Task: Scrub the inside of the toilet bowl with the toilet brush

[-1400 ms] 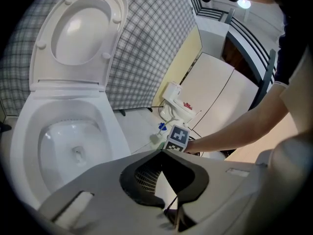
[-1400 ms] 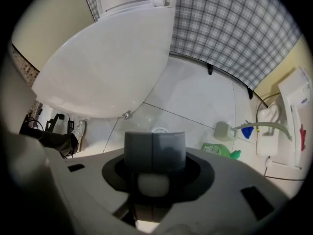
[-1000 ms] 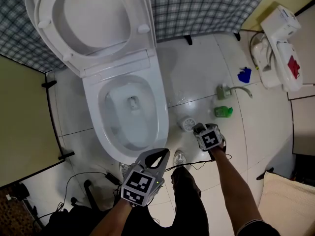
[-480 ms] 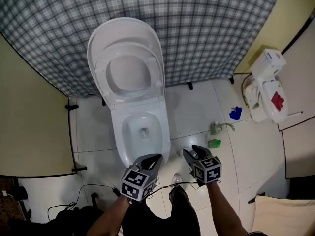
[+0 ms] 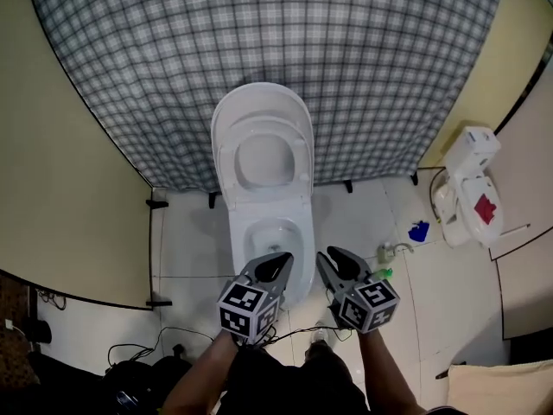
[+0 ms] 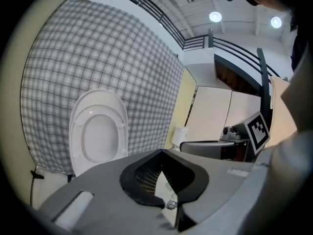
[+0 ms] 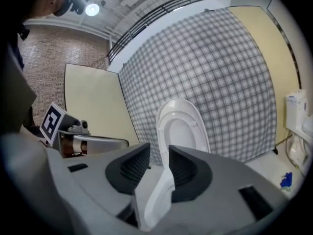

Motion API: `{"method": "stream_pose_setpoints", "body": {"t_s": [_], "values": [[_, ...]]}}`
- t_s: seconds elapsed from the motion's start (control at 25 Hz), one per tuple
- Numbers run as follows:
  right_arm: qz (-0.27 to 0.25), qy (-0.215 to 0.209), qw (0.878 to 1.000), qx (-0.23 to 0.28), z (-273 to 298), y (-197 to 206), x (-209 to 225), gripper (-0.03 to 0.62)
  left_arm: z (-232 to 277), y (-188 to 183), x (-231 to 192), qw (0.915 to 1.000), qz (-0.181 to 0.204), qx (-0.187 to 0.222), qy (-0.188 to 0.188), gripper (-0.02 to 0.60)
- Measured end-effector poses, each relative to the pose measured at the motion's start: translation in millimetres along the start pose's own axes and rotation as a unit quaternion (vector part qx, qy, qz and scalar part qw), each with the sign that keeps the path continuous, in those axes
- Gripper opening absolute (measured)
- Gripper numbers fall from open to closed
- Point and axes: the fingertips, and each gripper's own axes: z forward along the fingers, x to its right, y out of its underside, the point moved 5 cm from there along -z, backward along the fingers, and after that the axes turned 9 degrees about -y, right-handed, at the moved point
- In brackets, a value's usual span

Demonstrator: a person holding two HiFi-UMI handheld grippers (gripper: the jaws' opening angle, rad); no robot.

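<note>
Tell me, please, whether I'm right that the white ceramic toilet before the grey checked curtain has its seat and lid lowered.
Not lowered: the white ceramic toilet before the grey checked curtain has its seat and lid raised, as the head view shows.

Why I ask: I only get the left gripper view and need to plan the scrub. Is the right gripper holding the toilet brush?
Observer: No. The right gripper has nothing between its jaws. They stand slightly apart and have just been closing.
Operator: Is the bowl uncovered?
Observer: Yes. The head view shows the toilet bowl open, just beyond that gripper.
Operator: Anything on the floor?
Observer: A green bottle and a blue object lie to the right of the bowl. I cannot pick out a toilet brush in any view.
</note>
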Motion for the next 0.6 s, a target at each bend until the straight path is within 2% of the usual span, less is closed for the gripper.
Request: {"method": "stream_pose_setpoints", "body": {"t_s": [0.24, 0.4, 0.48, 0.6], "values": [[-0.031, -0.047, 0.995, 0.088, -6, -66, -43, 0.109, -34, -44, -10, 0.9984, 0.012, 0.053, -0.018, 0.009], [-0.018, -0.065, 0.989, 0.128, -2, -85, -59, 0.109, -55, -64, -13, 0.9959, 0.022, 0.086, -0.018, 0.009], [-0.011, -0.077, 0.988, 0.134, 3, -86, -63, 0.109, -63, -69, -15, 0.9948, 0.029, 0.094, -0.025, 0.009], [-0.039, -0.084, 0.989, 0.115, 13, -84, -69, 0.098, -68, -75, -22, 0.9935, 0.031, 0.104, -0.035, 0.009]]}}
